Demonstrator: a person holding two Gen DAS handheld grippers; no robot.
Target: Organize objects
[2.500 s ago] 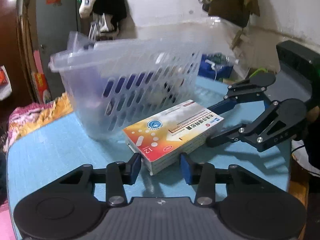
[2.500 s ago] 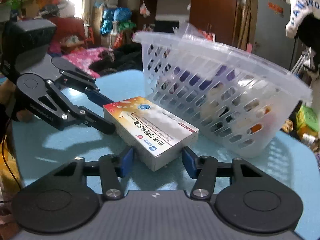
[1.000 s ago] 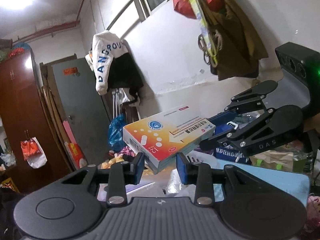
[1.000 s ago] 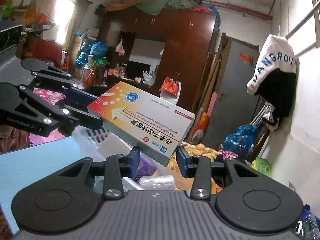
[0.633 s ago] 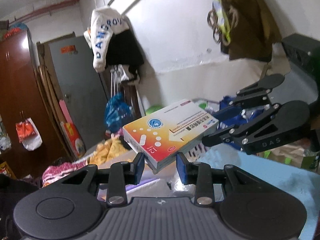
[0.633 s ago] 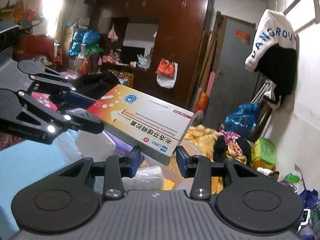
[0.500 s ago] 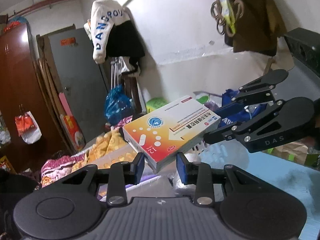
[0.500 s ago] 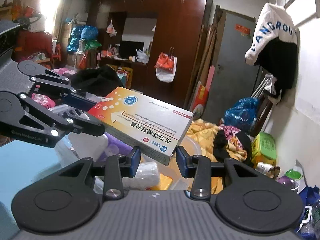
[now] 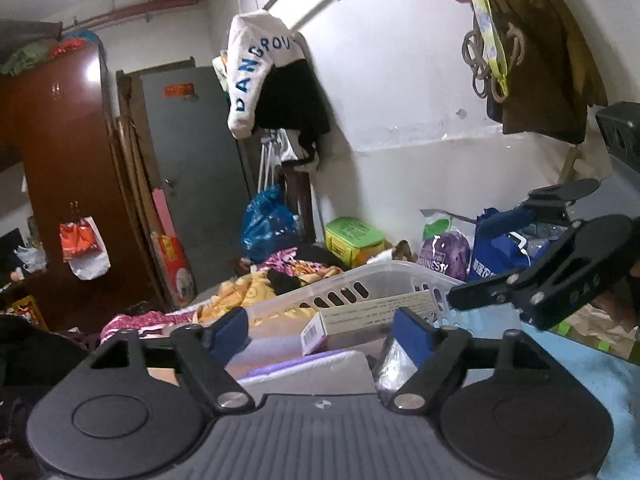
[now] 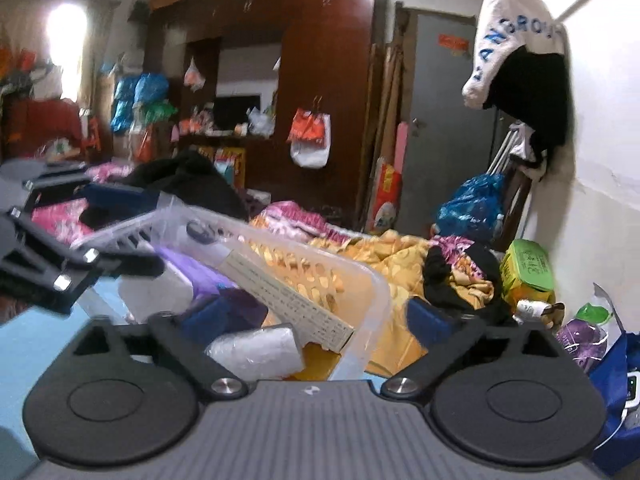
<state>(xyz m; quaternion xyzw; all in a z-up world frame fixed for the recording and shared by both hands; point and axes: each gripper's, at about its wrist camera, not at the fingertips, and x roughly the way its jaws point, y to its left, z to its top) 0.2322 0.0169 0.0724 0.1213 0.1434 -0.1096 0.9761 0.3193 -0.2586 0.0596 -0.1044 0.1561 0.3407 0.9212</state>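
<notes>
The flat medicine box (image 9: 372,316) lies tilted inside the clear plastic basket (image 9: 360,280), on top of other items. It also shows in the right wrist view (image 10: 284,292), leaning against the basket's (image 10: 372,280) inner wall. My left gripper (image 9: 324,334) is open and empty, just above the basket. My right gripper (image 10: 316,316) is open and empty too, over the basket's near corner. Each gripper shows at the edge of the other's view.
The basket holds a purple packet (image 9: 304,364), a white bottle (image 10: 156,288) and a wrapped bundle (image 10: 256,348). It stands on a blue table (image 9: 592,376). Behind are bedding, bags, a green box (image 10: 528,268) and a brown wardrobe (image 10: 328,92).
Both grippers have opened and let go of the medicine box. The box has dropped from between them into the basket.
</notes>
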